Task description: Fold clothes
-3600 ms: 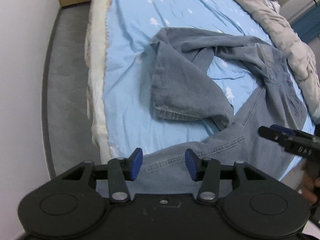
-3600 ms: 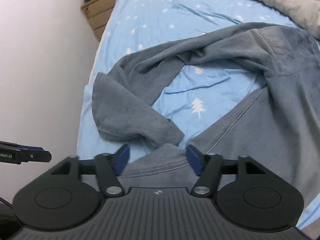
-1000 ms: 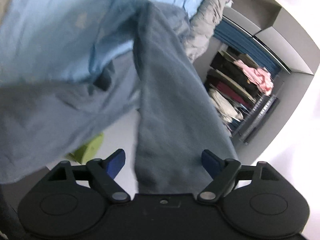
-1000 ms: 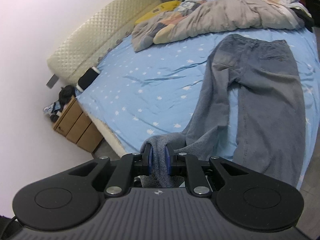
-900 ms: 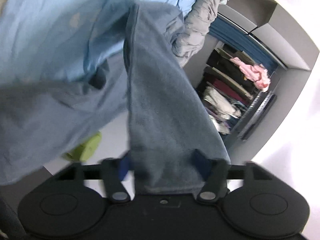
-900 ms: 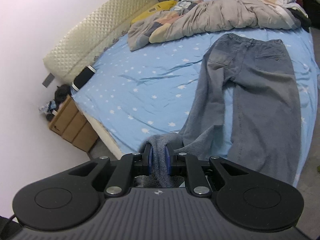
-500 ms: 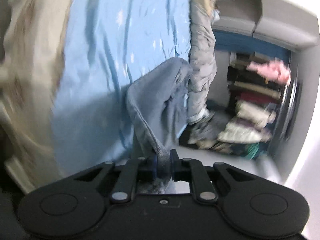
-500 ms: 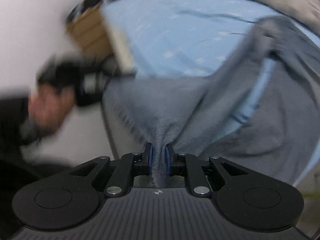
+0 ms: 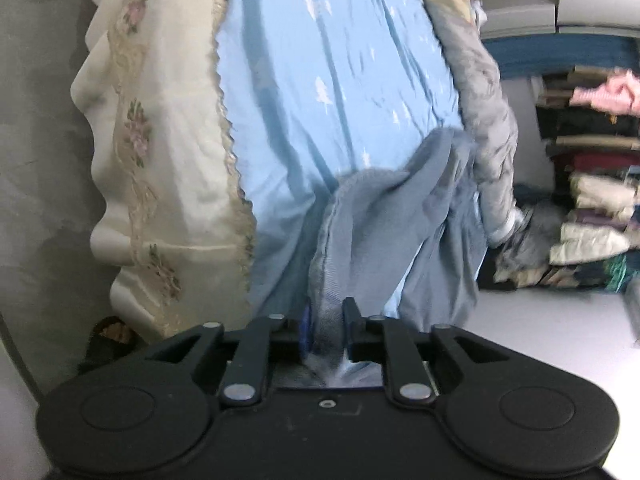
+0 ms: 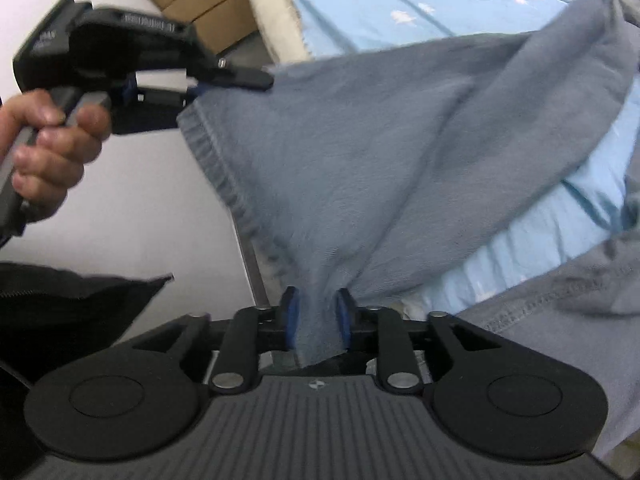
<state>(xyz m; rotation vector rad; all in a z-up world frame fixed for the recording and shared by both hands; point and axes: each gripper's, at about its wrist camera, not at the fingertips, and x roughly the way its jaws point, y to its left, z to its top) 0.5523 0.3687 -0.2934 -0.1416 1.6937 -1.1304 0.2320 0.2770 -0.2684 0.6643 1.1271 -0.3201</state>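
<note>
Folded clothes [image 9: 592, 216] stacked on wardrobe shelves [image 9: 588, 142]

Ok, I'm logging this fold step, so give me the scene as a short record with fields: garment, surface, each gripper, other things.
garment: grey-blue denim trousers, hem end lifted off the bed
surface: light blue tree-print bedsheet
left gripper: jaws opening, trouser hem between them
right gripper: jaws opening, bunched denim between them
person: hand on the left gripper's handle
other: grey quilt; cream floral bed skirt; cardboard-brown drawer unit
</note>
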